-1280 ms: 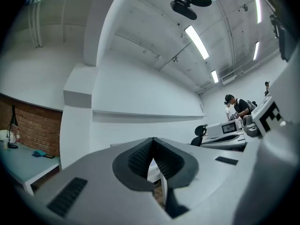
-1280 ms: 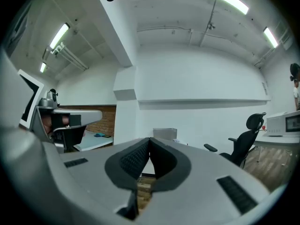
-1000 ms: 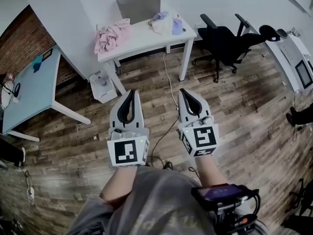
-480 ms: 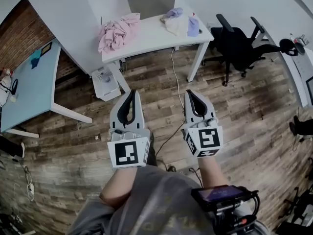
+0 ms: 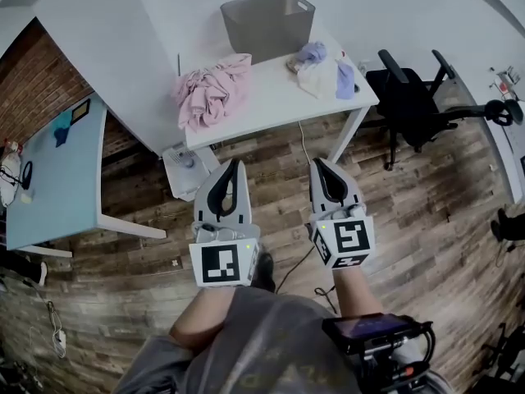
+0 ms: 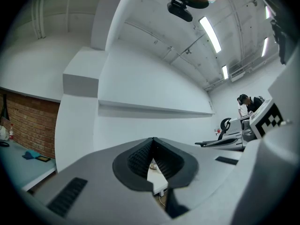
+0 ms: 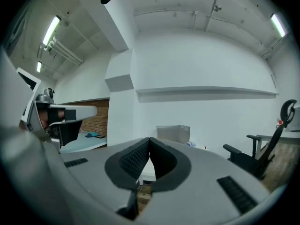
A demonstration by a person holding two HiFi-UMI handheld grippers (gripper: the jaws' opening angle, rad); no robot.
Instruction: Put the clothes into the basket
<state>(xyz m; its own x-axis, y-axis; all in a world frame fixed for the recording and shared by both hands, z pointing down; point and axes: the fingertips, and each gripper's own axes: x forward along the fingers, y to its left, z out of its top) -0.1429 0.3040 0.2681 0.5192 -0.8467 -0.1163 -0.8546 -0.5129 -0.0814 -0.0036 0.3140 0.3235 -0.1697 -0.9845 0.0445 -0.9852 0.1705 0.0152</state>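
Both grippers are empty with their jaws closed: the left gripper (image 5: 232, 166) and the right gripper (image 5: 318, 164) are held side by side, still short of the white rectangular counter (image 5: 275, 109). The main risk, I judge, is reaching the cloth with the jaws still shut. That would shove a garment along the top instead of taking hold of it.

The crumpled pink garment (image 5: 212, 95) lies at the counter's front left corner, with folds at or just over the front edge, so a nudge could drag it down to the wooden plank floor (image 5: 410, 208). The smaller heap of lilac, cream and pale blue clothes (image 5: 324, 72) sits near the right end, close to that edge too. The grey plastic basket (image 5: 267, 27) stands at the back against the wall. It holds no clothes that I can see.

A thin dark cable (image 5: 305, 150) trails from under the counter towards the person's feet and could catch a step.

The floor ahead is otherwise open. A white boxy unit (image 5: 187, 169) sits under the counter's left side, and a black office chair (image 5: 410, 97) stands just beside its right end. The pale blue table (image 5: 57, 162) on the left is well apart. Between the two heaps the counter top is bare, which gives the clearest way to the basket.
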